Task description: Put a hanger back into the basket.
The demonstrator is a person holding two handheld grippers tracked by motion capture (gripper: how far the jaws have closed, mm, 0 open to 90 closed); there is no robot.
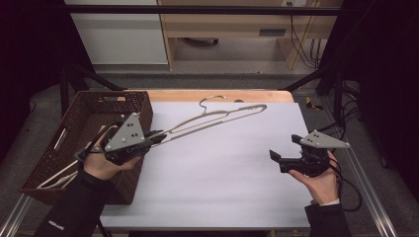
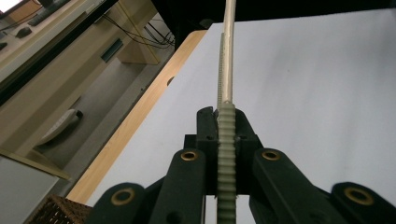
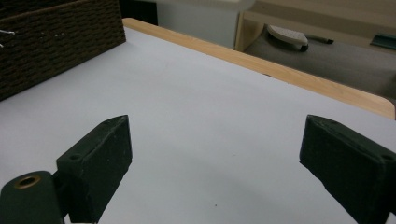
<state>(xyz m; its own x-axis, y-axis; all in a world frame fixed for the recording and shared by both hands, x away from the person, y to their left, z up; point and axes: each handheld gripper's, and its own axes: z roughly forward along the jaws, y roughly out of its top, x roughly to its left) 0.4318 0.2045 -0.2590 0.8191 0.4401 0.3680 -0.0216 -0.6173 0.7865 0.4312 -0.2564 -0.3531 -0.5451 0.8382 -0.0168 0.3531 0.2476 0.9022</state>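
Observation:
A beige plastic clothes hanger (image 1: 217, 118) with a metal hook (image 1: 210, 100) hangs in the air over the white sheet, pointing to the far right. My left gripper (image 1: 157, 137) is shut on one end of it, beside the basket. In the left gripper view the ribbed end of the hanger (image 2: 226, 140) is pinched between the two black jaws and its arm runs straight away from me. My right gripper (image 1: 285, 149) is open over the right part of the sheet, held from below by a hand. Its fingers (image 3: 100, 158) stand wide apart with nothing between them.
A dark woven basket (image 1: 86, 111) stands at the table's left edge, with more pale hangers (image 1: 57, 177) in its near end. A white sheet (image 1: 222, 168) covers most of the wooden table (image 1: 222, 95). Beyond the table are a floor and pale furniture.

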